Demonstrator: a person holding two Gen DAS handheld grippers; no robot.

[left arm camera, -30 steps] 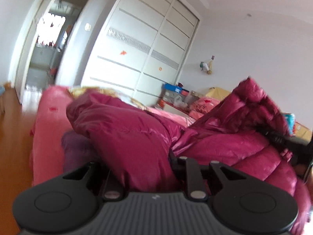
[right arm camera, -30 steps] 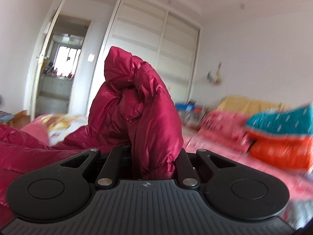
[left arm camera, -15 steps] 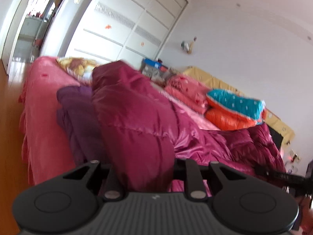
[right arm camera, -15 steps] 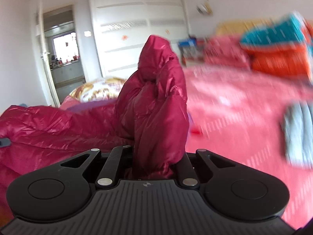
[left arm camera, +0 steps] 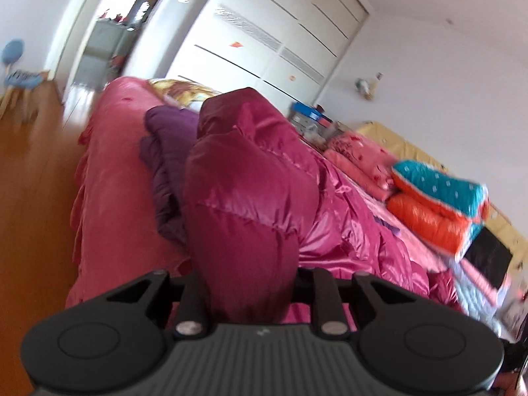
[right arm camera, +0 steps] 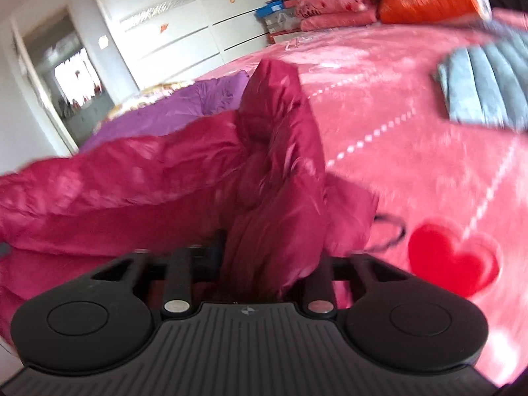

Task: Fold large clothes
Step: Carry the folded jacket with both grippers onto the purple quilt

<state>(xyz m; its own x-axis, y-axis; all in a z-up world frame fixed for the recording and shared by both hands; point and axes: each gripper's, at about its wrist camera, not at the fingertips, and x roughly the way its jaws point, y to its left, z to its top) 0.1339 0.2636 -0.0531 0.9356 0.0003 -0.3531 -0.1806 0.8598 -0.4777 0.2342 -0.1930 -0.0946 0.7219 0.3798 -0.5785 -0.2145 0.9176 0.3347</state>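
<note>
Bottom centre of the left wrist view, my left gripper (left arm camera: 250, 283) is clamped on a thick bunch of the magenta down jacket (left arm camera: 250, 178), jaws closed in as far as the padding allows. I hold a wad rather than a thin edge, I judge, because the slick shell would slip out of a shallow pinch. The held part stands up in frame centre; the rest of the jacket trails to the right across the pink bed cover (left arm camera: 112, 151). A purple garment (left arm camera: 165, 158) lies just left of the jacket, touching it. Folded quilts (left arm camera: 439, 194), teal over orange, sit at the right of the frame, well apart. White wardrobe (left arm camera: 264, 43) fills the upper middle, wood floor (left arm camera: 33, 171) on the left.

Lower centre of the right wrist view, my right gripper (right arm camera: 267, 264) is likewise closed tight on another bunch of the same jacket (right arm camera: 274, 151), which rises up the middle of the frame. The jacket body runs off to the left, so each tool has one end: I judge that is so the stretch between can be carried and laid as one fold. This view is motion-blurred. The bed cover (right arm camera: 396, 105) with a red heart print (right arm camera: 452, 257) fills the right side. A grey-blue quilted item (right arm camera: 485, 82) lies at upper right, apart from the jacket. The purple garment (right arm camera: 171, 105) shows behind at upper left.
</note>
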